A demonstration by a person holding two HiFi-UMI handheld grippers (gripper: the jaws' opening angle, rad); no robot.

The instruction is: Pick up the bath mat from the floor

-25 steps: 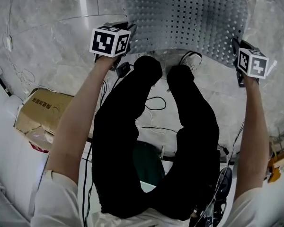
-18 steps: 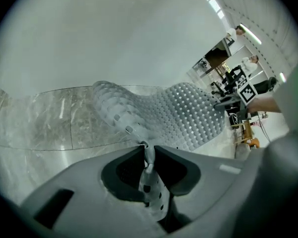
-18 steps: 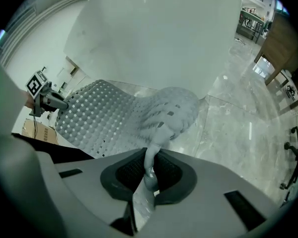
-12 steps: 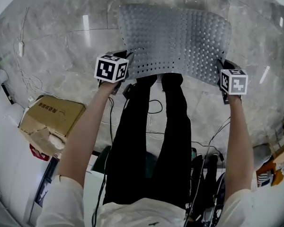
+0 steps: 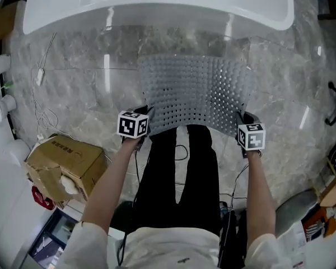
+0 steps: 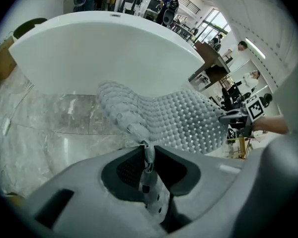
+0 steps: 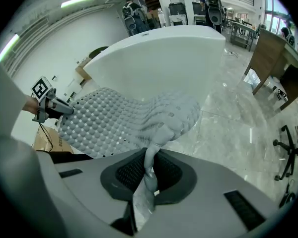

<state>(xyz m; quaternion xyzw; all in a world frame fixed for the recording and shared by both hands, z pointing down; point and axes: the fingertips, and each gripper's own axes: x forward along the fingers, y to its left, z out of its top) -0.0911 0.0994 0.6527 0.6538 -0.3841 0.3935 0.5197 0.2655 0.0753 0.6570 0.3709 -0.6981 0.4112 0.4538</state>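
Left hand-held gripper (image 5: 146, 114) – jaws pressed together on the near left corner of the bath mat (image 5: 196, 88). In the left gripper view a strip of the mat's edge is pinched flat between the dark pads, and a tail of it pokes back toward the camera. Right hand-held gripper (image 5: 239, 118) – same on the near right corner, with the jaws closed onto a bunched fold of mat, plain in the right gripper view. Both point steeply down. Each carries a marker cube (image 5: 133, 124) turned up toward the head camera.

The mat is grey and rubbery, covered in small round studs and rows of holes. It is stretched between the two grippers in front of the person. The near edge sags in a shallow curve between the grips. The rest spreads away and droops toward the white bathtub (image 5: 157, 7). It is up in the air above the grey marble floor (image 5: 73, 88). The far edge looks clear of the floor and is not touching the tub.

The person is standing, with legs (image 5: 185, 172) in black trousers right below the mat's near edge. A cardboard box (image 5: 61, 161), torn at one corner, sits on the floor to the person's left, well apart from the mat. A thin white cable (image 5: 40, 74) lies on the floor at left, near the tub. Each gripper view catches the other gripper at the far corner of the mat, clamped on it.
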